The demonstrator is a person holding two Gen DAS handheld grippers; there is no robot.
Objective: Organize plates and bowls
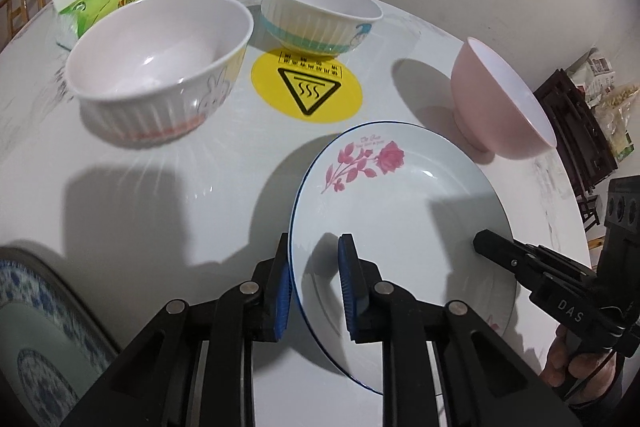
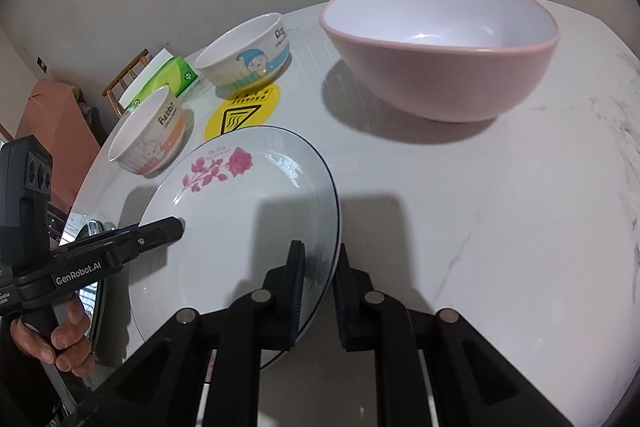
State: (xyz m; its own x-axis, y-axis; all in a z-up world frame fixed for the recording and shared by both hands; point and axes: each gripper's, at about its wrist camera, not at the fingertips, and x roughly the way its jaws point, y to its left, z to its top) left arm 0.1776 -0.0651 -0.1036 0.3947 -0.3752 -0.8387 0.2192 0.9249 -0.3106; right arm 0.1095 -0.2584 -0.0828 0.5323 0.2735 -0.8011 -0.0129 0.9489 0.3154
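White marble table (image 2: 500, 227), near edge: rose plate (image 1: 400, 211) lies flat between both grippers. Left gripper (image 1: 314, 287) straddles the plate's left rim, jaws spread, one pad outside, one over the well. Right gripper (image 2: 318, 291) straddles the right rim likewise, not yet pinching. Blue-patterned plate (image 1: 24, 311) sits at the left edge, likely the stacking target; left arm is nearer.

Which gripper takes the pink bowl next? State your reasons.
Right, probably. The right gripper straddles the plate's right rim, with the pink bowl just ahead. The left gripper sits at the far rim, the plate between.
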